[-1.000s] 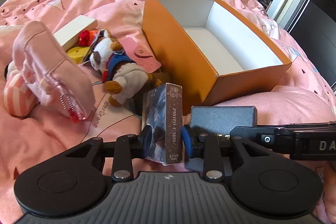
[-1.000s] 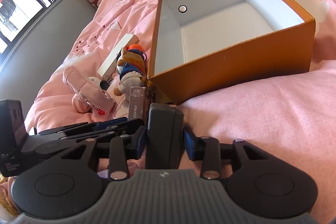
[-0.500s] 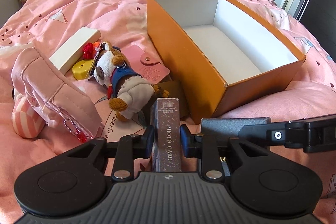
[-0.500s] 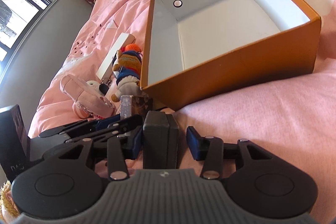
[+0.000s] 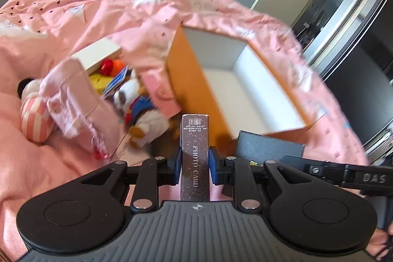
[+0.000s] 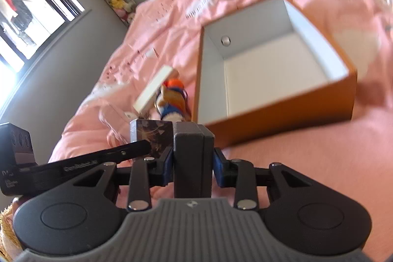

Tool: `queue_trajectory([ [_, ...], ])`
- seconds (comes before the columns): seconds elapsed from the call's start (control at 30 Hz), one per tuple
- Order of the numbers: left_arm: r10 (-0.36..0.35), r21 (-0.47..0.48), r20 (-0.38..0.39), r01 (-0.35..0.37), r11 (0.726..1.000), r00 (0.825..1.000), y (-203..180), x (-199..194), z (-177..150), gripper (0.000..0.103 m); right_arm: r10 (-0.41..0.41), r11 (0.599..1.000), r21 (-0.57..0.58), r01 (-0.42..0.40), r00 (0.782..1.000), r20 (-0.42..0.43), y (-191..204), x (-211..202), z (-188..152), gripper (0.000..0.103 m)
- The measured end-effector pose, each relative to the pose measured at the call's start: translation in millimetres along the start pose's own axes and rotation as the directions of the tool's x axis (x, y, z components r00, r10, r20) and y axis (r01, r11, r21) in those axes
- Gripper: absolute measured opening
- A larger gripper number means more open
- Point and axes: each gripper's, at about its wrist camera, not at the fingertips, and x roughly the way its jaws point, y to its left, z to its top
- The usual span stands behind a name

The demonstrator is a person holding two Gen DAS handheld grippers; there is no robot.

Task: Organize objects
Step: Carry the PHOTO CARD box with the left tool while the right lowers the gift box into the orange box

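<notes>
Left gripper (image 5: 195, 165): jaws closing, pinching slim dark glittery "PHOTO CARD" box (image 5: 195, 151) across narrow sides, lifted off bedding. Right gripper (image 6: 192, 163): jaws closing, pads pressed on dark grey hard rectangular case (image 6: 192, 156). Both probably light, stiff, smooth-sided; slip possible, so grip mid-length, flat faces. Beyond: plush dog in blue jacket (image 5: 140, 102), pink fabric pouch (image 5: 73, 100) on pink duvet (image 5: 86, 4). Farther: orange open cardboard box, white inside (image 6: 275, 112), empty, likely drop target.

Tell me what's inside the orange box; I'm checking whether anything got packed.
The orange box shows only a bare white floor and walls with a round hole; the strip behind its near wall is hidden.
</notes>
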Motion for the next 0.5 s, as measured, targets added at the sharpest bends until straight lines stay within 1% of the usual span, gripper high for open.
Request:
queue_trajectory([
  [0.13, -0.085, -0.004, 0.033, 0.085, 0.996, 0.996, -15, -17, 27, 0.025, -0.016, 0.998, -0.063, 0.021, 0.996, 0.083, 5, -24, 26, 0.036],
  [0.2, -0.127, -0.002, 0.025, 0.127, 0.992, 0.992, -26, -16, 43, 0.025, -0.025, 0.997, -0.068, 0.033, 0.993, 0.119, 3, -30, 42, 0.035],
  [0.27, -0.151, 0.002, 0.007, 0.151, 0.989, 0.989, -39, -9, 56, 0.025, -0.034, 0.997, -0.059, 0.043, 0.989, 0.147, -2, -32, 56, 0.035],
  [0.37, -0.155, 0.013, -0.022, 0.156, 0.988, 0.988, -55, 10, 73, 0.025, -0.075, 0.996, -0.040, 0.083, 0.981, 0.179, -14, -27, 75, 0.035],
  [0.43, -0.127, 0.018, -0.048, 0.128, 0.992, 0.991, -63, 30, 82, 0.025, -0.109, 0.993, -0.026, 0.116, 0.976, 0.187, -26, -20, 85, 0.035],
  [0.5, -0.091, 0.032, -0.075, 0.094, 0.995, 0.993, -69, 53, 86, 0.025, -0.127, 0.991, -0.009, 0.131, 0.977, 0.173, -39, -7, 94, 0.035],
])
